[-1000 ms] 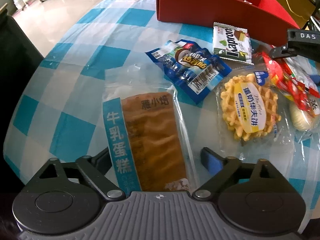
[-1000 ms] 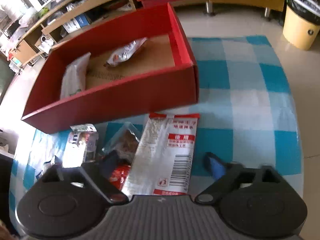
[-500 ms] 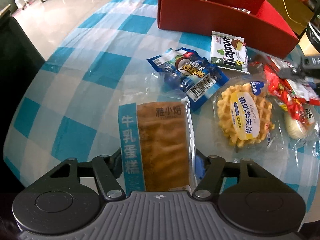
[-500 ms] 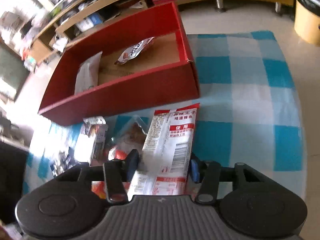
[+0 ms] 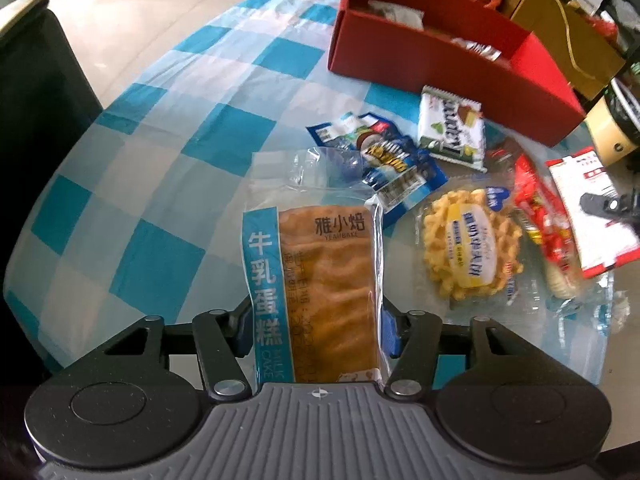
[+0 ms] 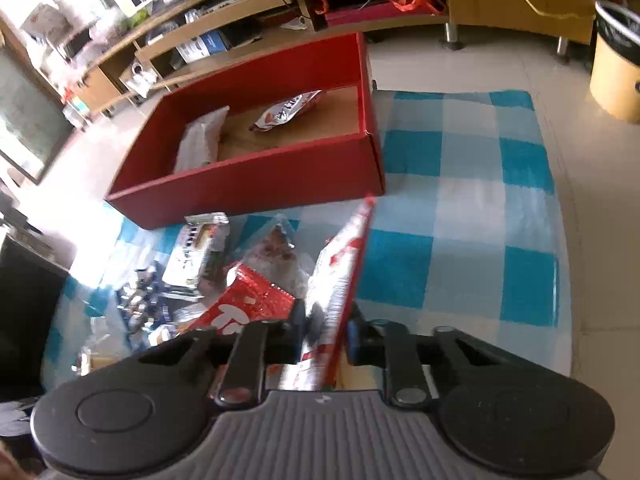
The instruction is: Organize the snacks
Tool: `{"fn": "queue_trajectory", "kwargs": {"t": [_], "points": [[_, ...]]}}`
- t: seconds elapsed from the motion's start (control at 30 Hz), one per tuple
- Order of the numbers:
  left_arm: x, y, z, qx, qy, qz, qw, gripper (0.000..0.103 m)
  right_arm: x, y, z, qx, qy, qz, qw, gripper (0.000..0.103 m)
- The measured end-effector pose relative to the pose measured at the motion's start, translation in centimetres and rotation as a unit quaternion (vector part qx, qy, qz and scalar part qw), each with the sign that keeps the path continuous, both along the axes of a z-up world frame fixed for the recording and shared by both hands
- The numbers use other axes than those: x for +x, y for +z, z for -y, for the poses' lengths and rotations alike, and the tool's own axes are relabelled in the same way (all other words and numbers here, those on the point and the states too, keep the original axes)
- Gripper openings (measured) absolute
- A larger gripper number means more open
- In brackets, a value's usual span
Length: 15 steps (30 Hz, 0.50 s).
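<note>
My left gripper (image 5: pixel 316 330) is shut on a clear-wrapped milk cake (image 5: pixel 320 276) with a blue label strip and holds it lifted over the checked tablecloth. My right gripper (image 6: pixel 326 334) is shut on a white-and-red snack packet (image 6: pixel 340 276), lifted and tilted on edge; the packet (image 5: pixel 588 208) and gripper also show at the right of the left wrist view. The red box (image 6: pixel 260 176) stands at the back with a white packet (image 6: pixel 200 142) and a small silver-red packet (image 6: pixel 286 110) inside.
On the cloth lie a blue packet (image 5: pixel 384 164), a green-white wafer packet (image 5: pixel 452 128), a yellow waffle (image 5: pixel 468 244) and red packets (image 5: pixel 540 220). A black chair (image 5: pixel 36 92) stands left of the table. A yellow bin (image 6: pixel 616 64) stands on the floor.
Both grippers closed from open onto their packets. The left lifted the milk cake; the right lifted the white-and-red packet and tilted it on edge.
</note>
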State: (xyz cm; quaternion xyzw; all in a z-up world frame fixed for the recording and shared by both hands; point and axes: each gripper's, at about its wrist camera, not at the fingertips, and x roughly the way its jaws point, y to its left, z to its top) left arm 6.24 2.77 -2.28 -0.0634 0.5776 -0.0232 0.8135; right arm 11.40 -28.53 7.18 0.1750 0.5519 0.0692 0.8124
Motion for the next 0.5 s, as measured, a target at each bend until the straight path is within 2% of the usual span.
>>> {"fn": "queue_trajectory", "kwargs": {"t": [0.1, 0.2, 0.4, 0.5], "points": [[-0.5, 0.5, -0.3, -0.011, 0.004, 0.003, 0.9999, 0.064, -0.4, 0.0, 0.0, -0.002, 0.003, 0.001, 1.000, 0.018], [-0.8, 0.6, -0.3, -0.017, 0.003, 0.001, 0.9999, 0.064, -0.5, -0.3, 0.7, 0.017, -0.014, -0.003, 1.000, 0.018], [-0.9, 0.6, 0.2, -0.025, -0.009, 0.002, 0.9997, 0.064, 0.4, -1.3, 0.9, 0.014, -0.036, -0.018, 0.999, 0.020], [-0.8, 0.4, 0.4, -0.029, -0.015, -0.002, 0.9995, 0.064, 1.1, -1.8, 0.6, -0.013, -0.038, -0.033, 0.999, 0.040]]}}
